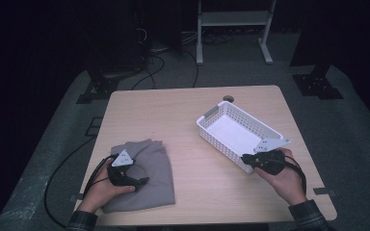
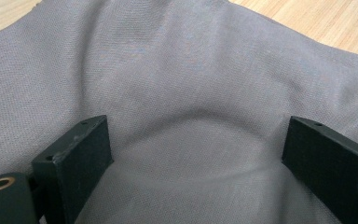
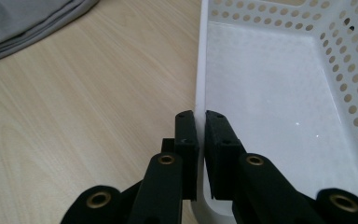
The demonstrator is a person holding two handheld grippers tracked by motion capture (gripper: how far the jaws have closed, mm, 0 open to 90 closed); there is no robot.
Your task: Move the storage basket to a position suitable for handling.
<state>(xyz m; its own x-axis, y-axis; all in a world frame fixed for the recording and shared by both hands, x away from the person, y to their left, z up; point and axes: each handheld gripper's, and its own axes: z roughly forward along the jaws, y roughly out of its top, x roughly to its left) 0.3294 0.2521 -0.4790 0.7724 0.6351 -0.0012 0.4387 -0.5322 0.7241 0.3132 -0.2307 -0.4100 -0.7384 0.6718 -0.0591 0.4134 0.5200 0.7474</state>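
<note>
On the worktop [image 1: 192, 120] my right tongs [image 3: 200, 122] pinch the near wall of the white basket [image 1: 221, 126], one jaw inside and one outside its rim. The basket sits toward the right side. My left tongs [image 2: 196, 154] stand wide, pressed down onto the grey cloth [image 1: 149, 168] at the near left corner.

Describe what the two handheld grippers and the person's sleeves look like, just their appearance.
Both the left gripper and the right gripper are black, with flat rectangular jaws and brass-coloured pivot rings. Each carries a grey three-cornered plate on top and trails a black cable. The person's dark plaid sleeves reach the wrists.
</note>
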